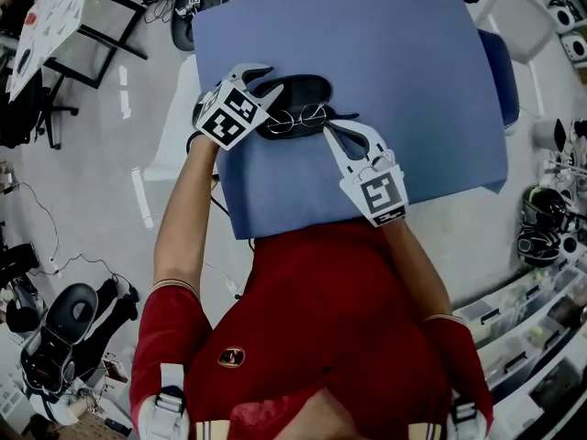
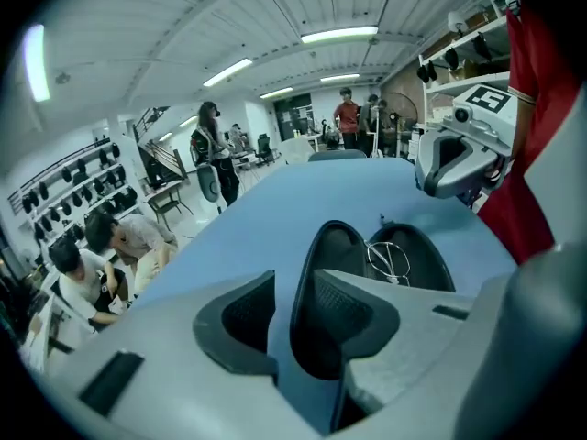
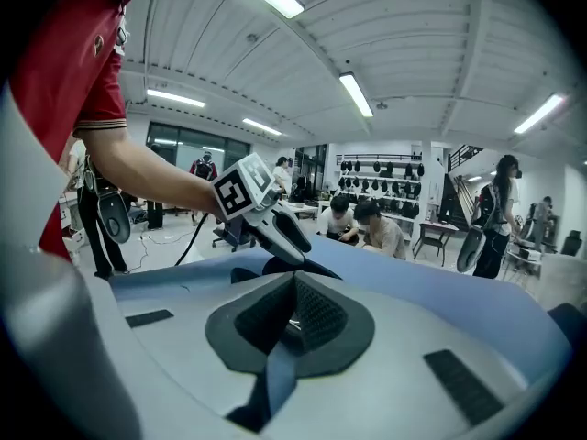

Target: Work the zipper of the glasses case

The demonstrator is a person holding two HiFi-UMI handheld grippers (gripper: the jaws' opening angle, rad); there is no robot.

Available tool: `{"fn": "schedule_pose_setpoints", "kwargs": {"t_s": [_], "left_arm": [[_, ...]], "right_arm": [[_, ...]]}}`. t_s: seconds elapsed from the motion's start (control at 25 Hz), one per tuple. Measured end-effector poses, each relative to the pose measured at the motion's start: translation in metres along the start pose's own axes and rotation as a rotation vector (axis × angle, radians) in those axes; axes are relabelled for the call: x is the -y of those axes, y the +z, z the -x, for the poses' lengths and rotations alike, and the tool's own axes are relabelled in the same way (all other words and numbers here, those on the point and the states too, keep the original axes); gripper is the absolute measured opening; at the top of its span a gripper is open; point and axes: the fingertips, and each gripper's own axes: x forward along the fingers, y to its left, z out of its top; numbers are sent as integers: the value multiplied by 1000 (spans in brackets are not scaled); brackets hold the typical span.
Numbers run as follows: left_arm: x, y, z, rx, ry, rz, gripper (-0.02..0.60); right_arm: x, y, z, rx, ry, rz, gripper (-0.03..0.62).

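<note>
Case (image 1: 298, 94): open and flat on the blue table (image 1: 404, 62), near its left edge; glasses (image 1: 298, 117) lie in one half.
Left gripper (image 1: 266, 81): jaws spread at the case's left end, pinching nothing; its body hangs over the table's left edge.
Right gripper (image 1: 330, 132): jaws pressed together, tips just beside the glasses; I see nothing between them.
Free room: wide bare table beyond the case and to its right; little room on the left.
</note>
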Motion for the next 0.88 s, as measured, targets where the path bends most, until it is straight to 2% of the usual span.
{"fn": "schedule_pose_setpoints", "kwargs": {"t_s": [0.24, 0.4, 0.52, 0.88], "left_arm": [[8, -1, -24, -70, -77, -23, 117], [9, -1, -29, -63, -92, -24, 113], [12, 4, -26, -43, -72, -25, 64], [26, 24, -3, 22, 40, -134, 57]], "right_arm": [[6, -13, 7, -19, -6, -1, -2], [6, -19, 8, -30, -8, -10, -2], [7, -22, 11, -36, -10, -26, -2], [13, -29, 17, -38, -18, -46, -2]]}}
